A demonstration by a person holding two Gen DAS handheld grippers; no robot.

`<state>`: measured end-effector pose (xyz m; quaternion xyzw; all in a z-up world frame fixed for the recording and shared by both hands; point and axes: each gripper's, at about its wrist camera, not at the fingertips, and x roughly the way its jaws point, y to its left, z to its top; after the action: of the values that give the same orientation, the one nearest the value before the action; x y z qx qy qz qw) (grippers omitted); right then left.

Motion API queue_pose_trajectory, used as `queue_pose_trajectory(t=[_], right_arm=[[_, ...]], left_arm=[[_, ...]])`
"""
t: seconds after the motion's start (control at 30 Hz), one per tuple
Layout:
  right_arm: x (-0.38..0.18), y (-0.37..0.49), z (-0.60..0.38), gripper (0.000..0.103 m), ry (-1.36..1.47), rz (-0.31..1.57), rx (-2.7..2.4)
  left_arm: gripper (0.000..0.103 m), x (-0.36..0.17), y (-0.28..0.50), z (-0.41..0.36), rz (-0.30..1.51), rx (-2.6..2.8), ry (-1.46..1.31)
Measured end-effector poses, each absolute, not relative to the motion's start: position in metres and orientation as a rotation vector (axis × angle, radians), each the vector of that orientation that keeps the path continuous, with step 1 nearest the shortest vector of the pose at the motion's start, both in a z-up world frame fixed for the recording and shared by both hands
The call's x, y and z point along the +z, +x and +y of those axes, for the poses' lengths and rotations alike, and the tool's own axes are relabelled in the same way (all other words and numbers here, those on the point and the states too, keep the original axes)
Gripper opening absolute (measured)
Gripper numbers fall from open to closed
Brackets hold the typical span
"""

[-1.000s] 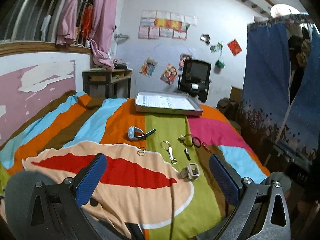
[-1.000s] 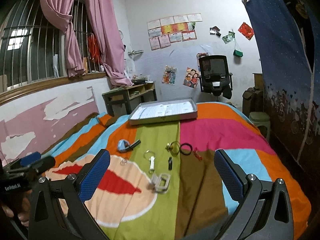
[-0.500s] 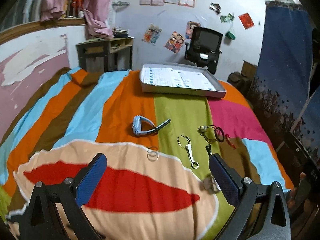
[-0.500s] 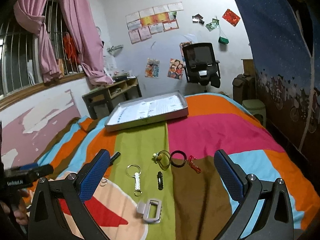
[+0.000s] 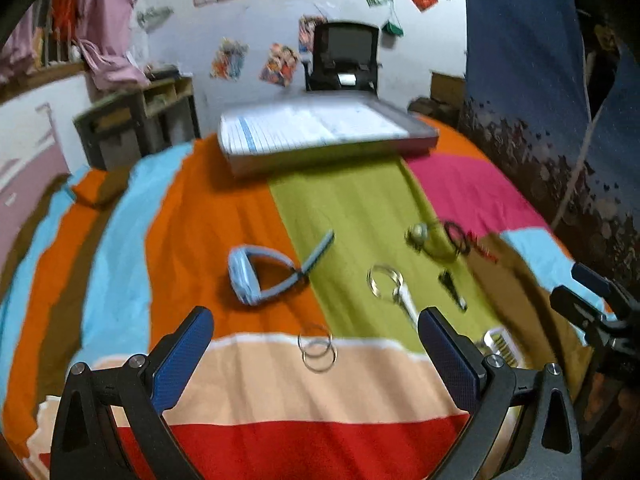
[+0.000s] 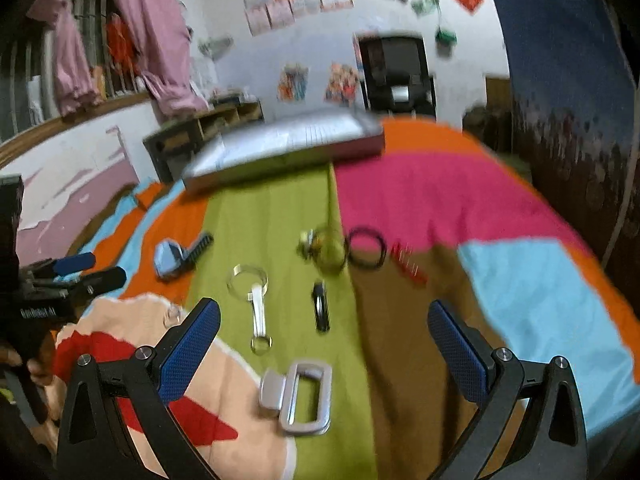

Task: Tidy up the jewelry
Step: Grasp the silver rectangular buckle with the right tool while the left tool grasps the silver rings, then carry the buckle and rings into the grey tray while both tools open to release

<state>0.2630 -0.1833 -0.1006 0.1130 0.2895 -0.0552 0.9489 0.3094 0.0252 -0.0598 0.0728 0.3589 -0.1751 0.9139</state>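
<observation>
Your left gripper (image 5: 316, 354) is spread wide above two linked rings (image 5: 317, 347). Your right gripper (image 6: 324, 342) is wide too, empty, over the bed (image 6: 532, 292).

Both wrist views low over bedspread (image 5: 360, 200), facing tray (image 6: 288, 148).

Each claw, left claw (image 5: 316, 350) and right claw (image 6: 324, 342), has two black angular arms with triangular cut-outs, silver screws and blue textured fingers (image 5: 182, 358). White lettering marks the left unit's black body.
</observation>
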Motion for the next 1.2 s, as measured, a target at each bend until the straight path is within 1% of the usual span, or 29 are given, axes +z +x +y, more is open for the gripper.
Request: queue_pose_trajectory(t=[0.1,0.17,0.23,0.27,0.3,0.33,0.37,0.4,0.43,0.47,0.53,0.6,0.67,0.7,0.77,0.8,1.2], right_arm=[[-0.126,0.274,-0.181,0.102,0.266,0.688,-0.113],[-0.138,0.277,-0.183,0.102,0.287,0.735,-0.111],[-0.149,0.282,-0.182,0.102,0.305,0.773,-0.109],[-0.151,0.281,-0.182,0.102,0.307,0.779,-0.108],[-0.156,0.283,-0.18,0.099,0.311,0.788,-0.097],[-0.159,0.283,-0.178,0.09,0.312,0.798,-0.085],[-0.161,0.283,-0.177,0.083,0.313,0.812,-0.078],[-0.166,0.286,-0.175,0.071,0.315,0.833,-0.066],[-0.172,0.289,-0.173,0.065,0.317,0.856,-0.056],[-0.173,0.29,-0.172,0.063,0.322,0.875,-0.052],[-0.181,0.294,-0.168,0.053,0.326,0.894,-0.04],[-0.184,0.295,-0.164,0.049,0.314,0.892,-0.036],[-0.185,0.296,-0.16,0.048,0.299,0.885,-0.04],[-0.185,0.296,-0.159,0.046,0.297,0.877,-0.039],[-0.185,0.298,-0.159,0.046,0.295,0.879,-0.035],[-0.185,0.298,-0.158,0.046,0.296,0.874,-0.031],[-0.168,0.296,-0.154,0.046,0.271,0.815,0.036]], left_arm=[[0.103,-0.079,0.318,0.023,0.779,-0.382,0.176],[0.1,-0.091,0.325,0.022,0.804,-0.41,0.162],[0.087,-0.1,0.33,0.02,0.819,-0.424,0.17],[0.083,-0.104,0.332,0.02,0.825,-0.426,0.175],[0.076,-0.109,0.336,0.022,0.836,-0.427,0.176],[0.069,-0.115,0.341,0.023,0.856,-0.429,0.17],[0.066,-0.119,0.345,0.025,0.874,-0.432,0.159],[0.06,-0.124,0.349,0.026,0.893,-0.434,0.143],[0.055,-0.129,0.352,0.028,0.911,-0.436,0.128],[0.054,-0.133,0.355,0.03,0.926,-0.44,0.115],[0.052,-0.138,0.356,0.03,0.931,-0.45,0.107],[0.052,-0.139,0.356,0.027,0.925,-0.465,0.11],[0.048,-0.14,0.358,0.024,0.926,-0.478,0.118],[0.044,-0.141,0.359,0.023,0.93,-0.484,0.125],[0.036,-0.143,0.359,0.021,0.934,-0.495,0.131],[0.029,-0.144,0.36,0.019,0.941,-0.502,0.138],[0.029,-0.135,0.354,0.014,0.987,-0.538,0.136]])
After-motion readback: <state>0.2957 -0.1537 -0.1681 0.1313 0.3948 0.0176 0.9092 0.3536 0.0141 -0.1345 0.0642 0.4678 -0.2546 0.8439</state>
